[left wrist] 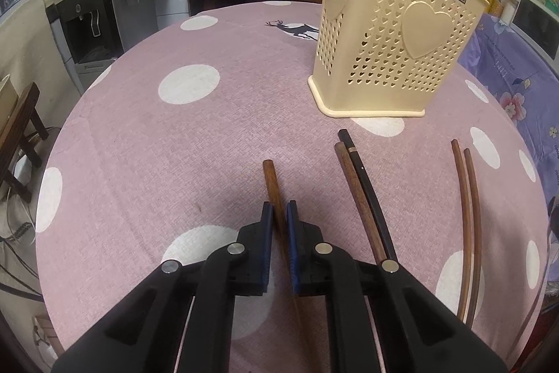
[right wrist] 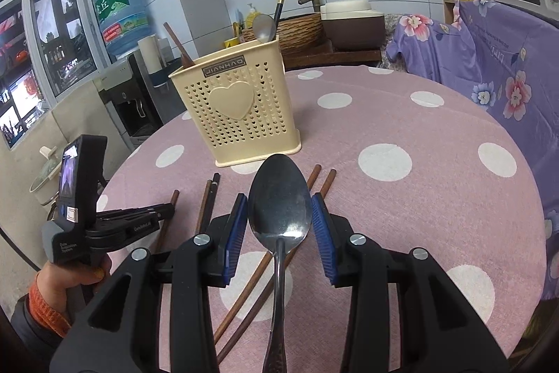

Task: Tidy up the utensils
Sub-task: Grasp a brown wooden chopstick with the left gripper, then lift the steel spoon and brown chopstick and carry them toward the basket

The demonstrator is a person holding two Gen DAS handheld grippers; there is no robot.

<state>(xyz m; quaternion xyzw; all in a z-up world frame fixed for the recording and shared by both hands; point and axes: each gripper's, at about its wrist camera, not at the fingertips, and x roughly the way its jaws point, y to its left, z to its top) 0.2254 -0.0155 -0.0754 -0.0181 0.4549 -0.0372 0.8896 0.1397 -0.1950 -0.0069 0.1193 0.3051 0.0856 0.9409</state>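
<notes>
A brown chopstick (left wrist: 276,198) on the desk (left wrist: 174,145) is being pinched by the left gripper (left wrist: 278,210)'s closed jaws; a metal spoon (right wrist: 279,198) is being clamped across its bowl by the right gripper (right wrist: 279,201)'s part-open jaws.

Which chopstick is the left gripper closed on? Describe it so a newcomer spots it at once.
Start at the cream perforated utensil holder on the pink polka-dot tablecloth. In front of it lie five sticks. The one meant is the lone brown chopstick farthest left, pinched between the left gripper pads; the other four lie in pairs to its right.
</notes>
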